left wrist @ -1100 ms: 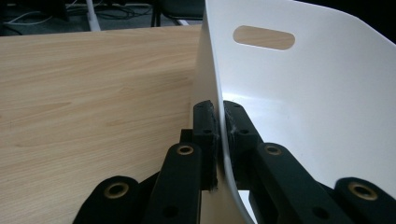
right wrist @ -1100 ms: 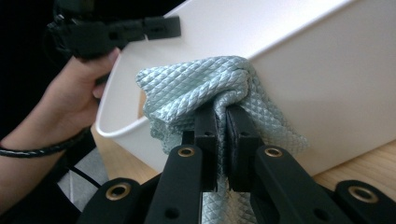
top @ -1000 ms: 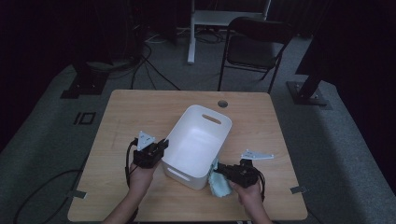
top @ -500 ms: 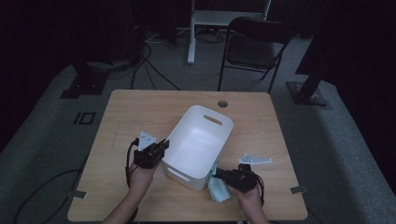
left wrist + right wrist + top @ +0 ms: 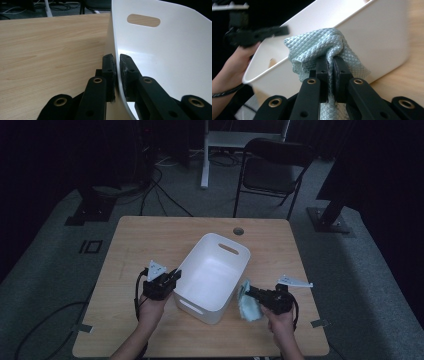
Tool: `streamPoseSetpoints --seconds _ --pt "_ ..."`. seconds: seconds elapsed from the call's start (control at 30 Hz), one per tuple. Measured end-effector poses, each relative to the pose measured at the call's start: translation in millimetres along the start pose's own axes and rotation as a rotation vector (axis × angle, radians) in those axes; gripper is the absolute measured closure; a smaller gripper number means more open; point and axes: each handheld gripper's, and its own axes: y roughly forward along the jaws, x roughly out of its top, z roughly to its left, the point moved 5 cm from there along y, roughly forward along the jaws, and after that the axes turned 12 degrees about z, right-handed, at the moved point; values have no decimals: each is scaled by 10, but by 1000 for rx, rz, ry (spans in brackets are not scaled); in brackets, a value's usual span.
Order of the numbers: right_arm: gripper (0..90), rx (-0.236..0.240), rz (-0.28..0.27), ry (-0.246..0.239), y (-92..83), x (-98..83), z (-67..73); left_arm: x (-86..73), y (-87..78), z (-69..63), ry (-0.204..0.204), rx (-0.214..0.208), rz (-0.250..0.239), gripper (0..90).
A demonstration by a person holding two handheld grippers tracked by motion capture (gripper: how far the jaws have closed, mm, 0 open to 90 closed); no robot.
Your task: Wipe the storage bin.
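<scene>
Starting on the left side of the bench, the left gripper is clamped tight on the rim of the white tub, one jaw outside the wall and one inside, which you can see really clearly in the left gripper view, where the thin plastic edge sits pinched between the black pads. That tub sits roughly mid-bench, angled, with a handle slot in its far wall. Just off its right side, the right gripper has its jaws squeezed shut on a bunched-up pale blue cloth with a quilted diamond texture. From the right gripper view the cloth is pressed right up against the tub's outer wall near the rim, with some of it hanging below the jaws.
</scene>
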Motion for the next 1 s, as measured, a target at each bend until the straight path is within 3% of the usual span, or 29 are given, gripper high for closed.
streamPoseSetpoints --seconds 0.27,0.43,0.63,1.0 --pt "847 -75 -51 21 -126 173 -309 1 4 5 -3 -6 -2 836" --pt "846 -89 -75 38 -150 292 -430 3 7 6 -5 -14 -2 834" --pt "846 -103 -86 45 -129 408 -505 6 9 13 -2 -20 5 834" --pt "846 -73 -95 57 -26 571 -548 11 15 19 6 -35 5 834"
